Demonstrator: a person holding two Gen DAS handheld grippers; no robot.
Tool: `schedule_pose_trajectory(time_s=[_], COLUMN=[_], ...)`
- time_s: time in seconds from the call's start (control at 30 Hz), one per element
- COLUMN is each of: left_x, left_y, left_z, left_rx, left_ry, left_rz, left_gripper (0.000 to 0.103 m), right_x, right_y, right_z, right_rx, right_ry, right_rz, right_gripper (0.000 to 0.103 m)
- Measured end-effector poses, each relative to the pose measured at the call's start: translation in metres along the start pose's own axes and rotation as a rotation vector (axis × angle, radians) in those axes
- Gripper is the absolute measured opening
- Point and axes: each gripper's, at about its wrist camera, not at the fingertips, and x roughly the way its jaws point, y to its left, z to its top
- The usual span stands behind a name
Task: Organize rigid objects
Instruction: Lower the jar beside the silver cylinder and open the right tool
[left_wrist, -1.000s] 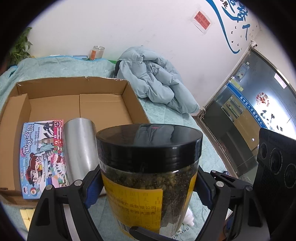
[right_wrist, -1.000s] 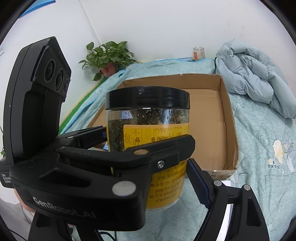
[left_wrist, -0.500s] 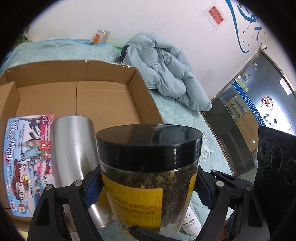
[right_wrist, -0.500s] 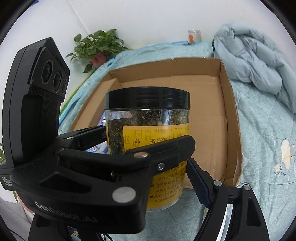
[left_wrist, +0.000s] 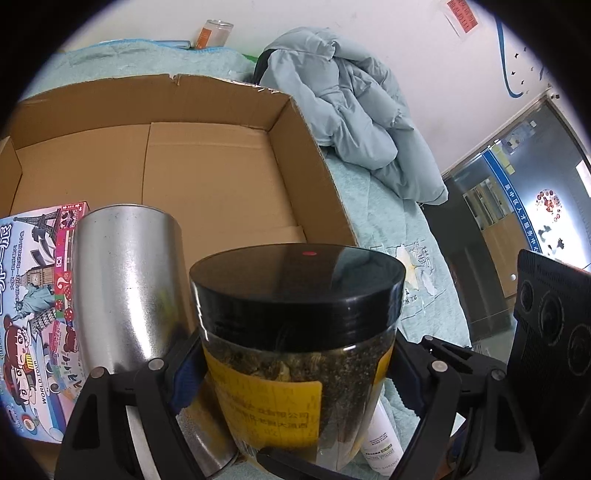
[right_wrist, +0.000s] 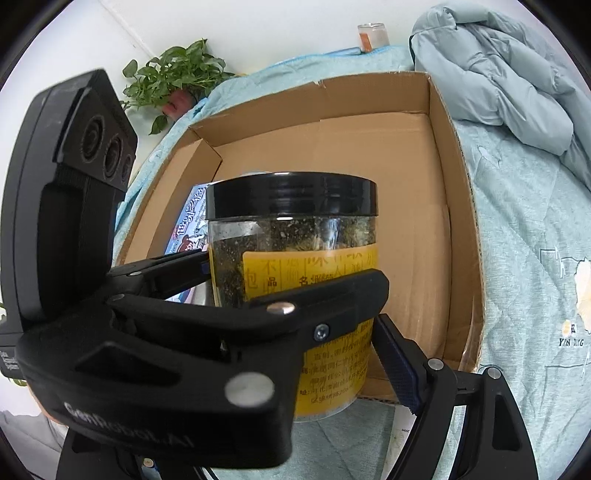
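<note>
My left gripper is shut on a clear jar with a black lid, a yellow label and dried tea inside. The jar hangs upright over the near edge of an open cardboard box. In the box lie a silver metal cup on its side and a colourful board-game box. In the right wrist view the jar and the left gripper fill the foreground before the box. The right gripper's right finger shows beside the jar; its left finger is hidden.
A light blue puffer jacket lies on the teal bedspread right of the box. A glass candle jar stands at the far wall. A potted plant sits at the far left. A white tube lies below the jar.
The left gripper has carried the jar forward and closer to the box. The box, cup and game box now look larger and nearer. The right gripper has followed alongside.
</note>
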Motion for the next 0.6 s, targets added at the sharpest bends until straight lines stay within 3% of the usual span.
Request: schedule_pose_trajectory(time_s=[0.37,0.5,0.6], left_x=[-0.011,-0.029,-0.051], left_y=[0.0,-0.002,0.008], left_z=[-0.002,-0.006,-0.012], left_rx=[-0.029,-0.022,-0.048], left_ry=[0.007,-0.042,-0.086], left_rz=[0.056,0.121,0.123], left_gripper=[0.087,0.087,0.087], right_x=[0.002,0.005,0.013], right_y=[0.008,0.005,-0.005], right_z=[-0.007,-0.006,-0.006], right_rx=[0.006,0.034,0.087], right_ry=[-0.012,-0.008,0.018], right_rz=[-0.014,-0.026,-0.029], right_gripper=[0.081,0.081,0.082])
